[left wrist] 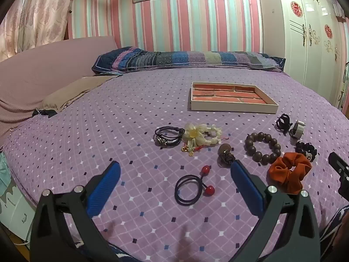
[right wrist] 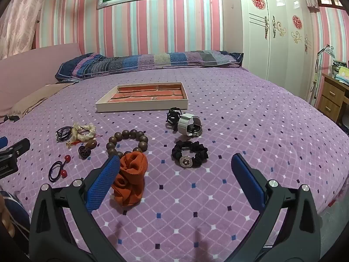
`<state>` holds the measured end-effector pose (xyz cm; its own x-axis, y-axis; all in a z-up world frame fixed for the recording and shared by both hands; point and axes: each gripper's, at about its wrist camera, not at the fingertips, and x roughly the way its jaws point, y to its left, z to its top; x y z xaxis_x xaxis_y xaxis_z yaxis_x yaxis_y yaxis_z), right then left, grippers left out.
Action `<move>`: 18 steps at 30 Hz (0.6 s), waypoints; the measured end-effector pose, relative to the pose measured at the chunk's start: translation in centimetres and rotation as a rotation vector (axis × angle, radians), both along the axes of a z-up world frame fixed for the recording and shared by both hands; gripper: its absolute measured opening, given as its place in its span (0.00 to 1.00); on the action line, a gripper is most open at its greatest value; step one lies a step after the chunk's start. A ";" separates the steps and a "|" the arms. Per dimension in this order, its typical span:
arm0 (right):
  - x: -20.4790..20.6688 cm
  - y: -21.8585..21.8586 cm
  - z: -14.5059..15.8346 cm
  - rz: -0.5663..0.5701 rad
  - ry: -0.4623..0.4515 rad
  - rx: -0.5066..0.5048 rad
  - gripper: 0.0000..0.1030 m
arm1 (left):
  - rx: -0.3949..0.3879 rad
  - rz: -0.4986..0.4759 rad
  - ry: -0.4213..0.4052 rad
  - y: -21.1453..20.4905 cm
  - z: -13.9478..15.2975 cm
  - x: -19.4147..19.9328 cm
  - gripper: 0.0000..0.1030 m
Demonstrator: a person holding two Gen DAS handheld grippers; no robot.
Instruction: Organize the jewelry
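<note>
Both grippers are hovering above the purple bedspread (left wrist: 141, 100) with jaws spread wide and nothing between the pads. The left gripper (left wrist: 174, 170) is framing a black hair tie with red beads (left wrist: 192, 185); the right gripper (right wrist: 175, 163) is sitting just beside the orange scrunchie (right wrist: 129, 179). The wooden bead bracelet (right wrist: 127, 143), black scrunchie (right wrist: 189, 154) and white watch (right wrist: 188, 123) are lying scattered (none touching the pads) in front of the empty brick-lined tray (right wrist: 141, 106).
</note>
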<state>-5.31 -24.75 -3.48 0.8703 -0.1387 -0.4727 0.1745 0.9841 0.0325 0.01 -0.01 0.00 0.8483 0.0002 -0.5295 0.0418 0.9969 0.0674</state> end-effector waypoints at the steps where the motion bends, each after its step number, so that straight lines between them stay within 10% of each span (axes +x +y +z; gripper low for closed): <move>1: -0.1 0.0 0.0 -0.001 -0.009 -0.003 0.96 | -0.003 0.000 -0.007 0.0 0.0 0.0 0.96; 18: -0.2 0.1 0.2 -0.004 -0.016 -0.013 0.96 | 0.001 0.001 -0.004 0.0 0.0 0.0 0.96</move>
